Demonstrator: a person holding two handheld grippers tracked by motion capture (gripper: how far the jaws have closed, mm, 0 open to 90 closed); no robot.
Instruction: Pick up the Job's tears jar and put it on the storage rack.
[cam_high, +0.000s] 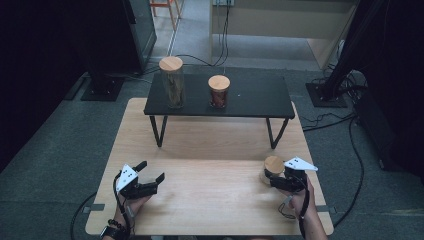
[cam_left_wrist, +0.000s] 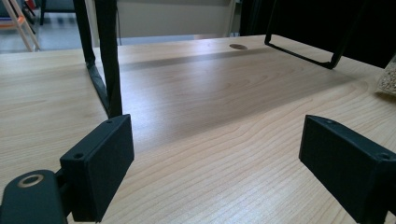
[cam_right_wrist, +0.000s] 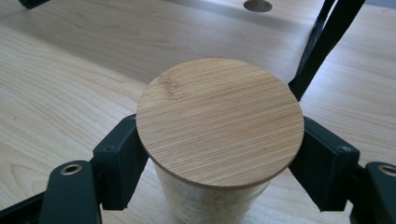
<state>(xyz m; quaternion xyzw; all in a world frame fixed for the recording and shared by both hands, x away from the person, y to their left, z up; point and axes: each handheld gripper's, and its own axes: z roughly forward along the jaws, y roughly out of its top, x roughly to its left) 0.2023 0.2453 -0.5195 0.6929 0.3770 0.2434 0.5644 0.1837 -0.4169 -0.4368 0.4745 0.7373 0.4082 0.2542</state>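
Where right gripper (cam_right_wrist: 219, 154) clamps, short jar (cam_right_wrist: 210, 200), round bamboo lid (cam_right_wrist: 219, 121), pale contents

A raised shelf (cam_high: 260, 97) is standing across the far half of the table (cam_high: 210, 195), carrying a tall jar (cam_high: 172, 82) at its left and a shorter jar (cam_high: 219, 91) just right of it. A third jar (cam_high: 272, 168) is sitting near the table's front right, between the jaws of the right gripper (cam_high: 281, 182); the left gripper (cam_high: 150, 177) is resting at front left.

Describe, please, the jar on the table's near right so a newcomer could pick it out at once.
On the light wooden table, in front of the black shelf, stands a short jar between the right hand-held gripper's jaws. Unlike the two shelf jars, it sits on the tabletop and holds pale contents.
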